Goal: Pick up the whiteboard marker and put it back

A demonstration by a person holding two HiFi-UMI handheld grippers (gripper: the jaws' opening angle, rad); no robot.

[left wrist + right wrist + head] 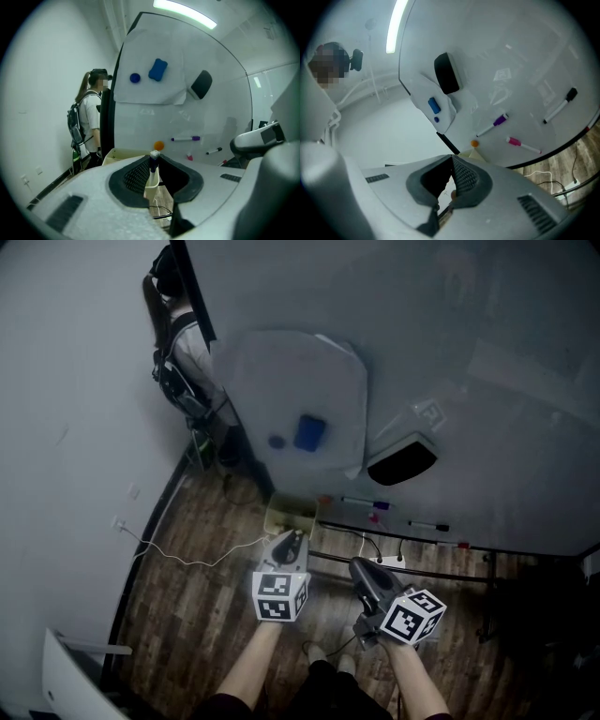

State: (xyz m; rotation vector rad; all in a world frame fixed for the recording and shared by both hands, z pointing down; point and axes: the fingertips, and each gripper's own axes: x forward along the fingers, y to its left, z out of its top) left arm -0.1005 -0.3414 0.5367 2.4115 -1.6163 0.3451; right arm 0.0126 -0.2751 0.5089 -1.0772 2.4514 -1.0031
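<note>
The fingers of my left gripper [154, 158] are clamped on the marker [152, 180]. It stands upright between them, dark cap up, with its white barrel running down out of sight. The fingers of my right gripper [451, 161] are pressed together with nothing between them, and that gripper hangs beside the left one.

Just past the left gripper sits a cream box [123, 154] at the foot of the whiteboard [225, 112]. A purple pen [185, 138] and a black pen [214, 151] cling to the board, with an eraser [201, 84] higher up. A person [86, 122] with a backpack stands at the board's left edge.

I judge the pick-up made and the putting back to be next. Whether the barrel is clear of the box I cannot tell. The next move calls for a steady grip while I carry the marker to its place, probably on the board beside the pens, and I open only once it rests there.
</note>
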